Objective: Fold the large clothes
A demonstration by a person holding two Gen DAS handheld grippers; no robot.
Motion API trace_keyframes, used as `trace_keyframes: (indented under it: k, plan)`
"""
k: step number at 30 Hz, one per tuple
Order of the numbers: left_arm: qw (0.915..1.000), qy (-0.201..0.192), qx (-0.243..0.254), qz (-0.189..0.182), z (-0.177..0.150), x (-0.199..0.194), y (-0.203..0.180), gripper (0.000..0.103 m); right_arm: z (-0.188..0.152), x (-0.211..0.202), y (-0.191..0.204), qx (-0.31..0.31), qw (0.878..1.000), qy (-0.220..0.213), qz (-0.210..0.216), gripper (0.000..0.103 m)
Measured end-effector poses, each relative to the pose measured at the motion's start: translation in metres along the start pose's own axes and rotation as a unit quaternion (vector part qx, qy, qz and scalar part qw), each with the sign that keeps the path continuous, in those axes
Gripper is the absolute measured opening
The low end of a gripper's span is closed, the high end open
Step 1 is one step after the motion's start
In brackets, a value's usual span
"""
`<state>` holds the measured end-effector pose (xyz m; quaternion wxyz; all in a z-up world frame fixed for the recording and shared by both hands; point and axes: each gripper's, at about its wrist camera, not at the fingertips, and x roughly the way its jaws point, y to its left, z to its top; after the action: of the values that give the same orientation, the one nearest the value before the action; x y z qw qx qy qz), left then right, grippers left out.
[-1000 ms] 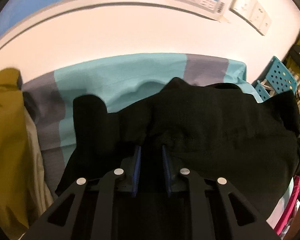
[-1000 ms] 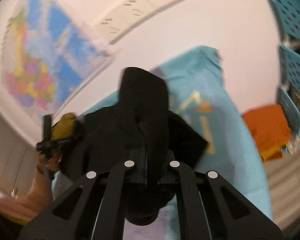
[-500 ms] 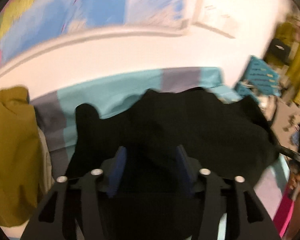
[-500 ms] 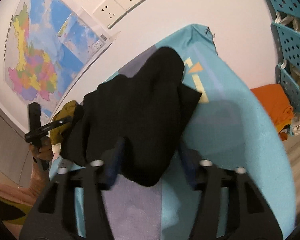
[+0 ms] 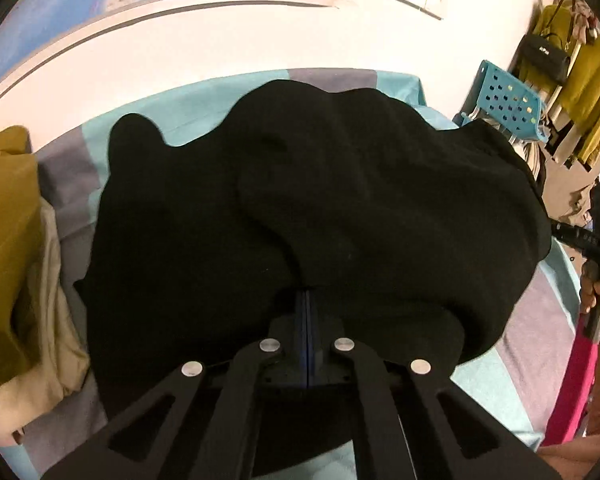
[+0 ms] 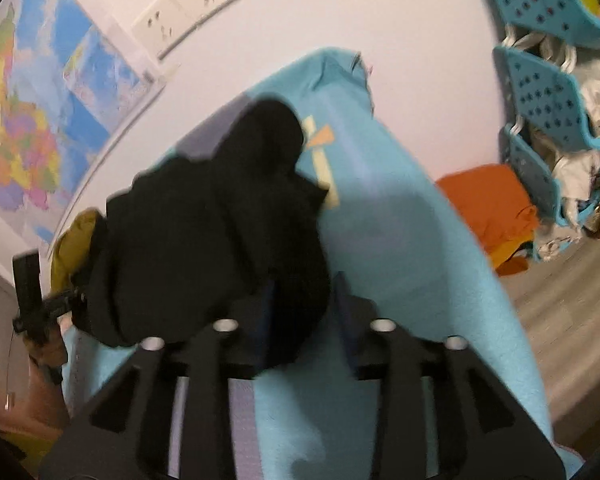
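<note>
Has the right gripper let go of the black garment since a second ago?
Yes. The right gripper, clamped on the black garment a second ago, now has its jaws opening; the cloth hangs loosely between them, lower against the teal cover.

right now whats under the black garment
The black garment lies on a teal and grey blanket, whose yellow and orange pattern shows at its edge. Whatever else lies beneath is covered.

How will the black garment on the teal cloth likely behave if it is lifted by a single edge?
The black garment lies in soft lumps and overlapping folds, so it is probably floppy and would drape and unfold rather than keep its shape. It looks thick and knit-like, so likely fairly heavy for cloth. Its matte surface suggests it will drag on the teal cloth rather than slide.
</note>
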<state>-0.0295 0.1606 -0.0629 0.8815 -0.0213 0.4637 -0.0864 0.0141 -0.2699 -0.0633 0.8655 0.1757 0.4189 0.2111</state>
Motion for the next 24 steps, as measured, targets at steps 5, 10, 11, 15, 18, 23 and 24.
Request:
trace_keyframes:
  k: [5,10,11,15,18,23,24]
  plan:
    - [0.9993,-0.031,0.022,-0.002,-0.010,-0.017,-0.007,0.042,0.020,-0.014,0.037,-0.067,0.996,-0.050,-0.013,0.058]
    - [0.9984,-0.033,0.042,0.019,-0.018,-0.017,-0.011,0.046,0.048,0.032,0.064,-0.134,0.990,-0.016,-0.047,0.055]
    - [0.9985,-0.033,0.041,0.019,-0.021,-0.017,-0.009,0.046,0.054,0.043,0.064,-0.135,0.990,-0.004,-0.050,0.040]
    - [0.9990,-0.031,0.023,0.023,-0.022,-0.015,0.000,0.046,0.083,0.072,0.059,-0.132,0.990,0.007,-0.049,0.004]
    - [0.9986,-0.033,0.018,0.037,-0.023,-0.014,0.002,0.046,0.100,0.063,0.054,-0.101,0.994,-0.041,-0.017,0.004]
    - [0.9984,-0.038,0.001,0.042,-0.026,-0.020,0.010,0.047,0.080,0.104,0.034,-0.082,0.994,0.040,-0.065,0.019]
    - [0.9982,-0.038,0.000,0.046,-0.027,-0.022,0.010,0.048,0.077,0.097,0.031,-0.073,0.995,0.031,-0.061,0.025]
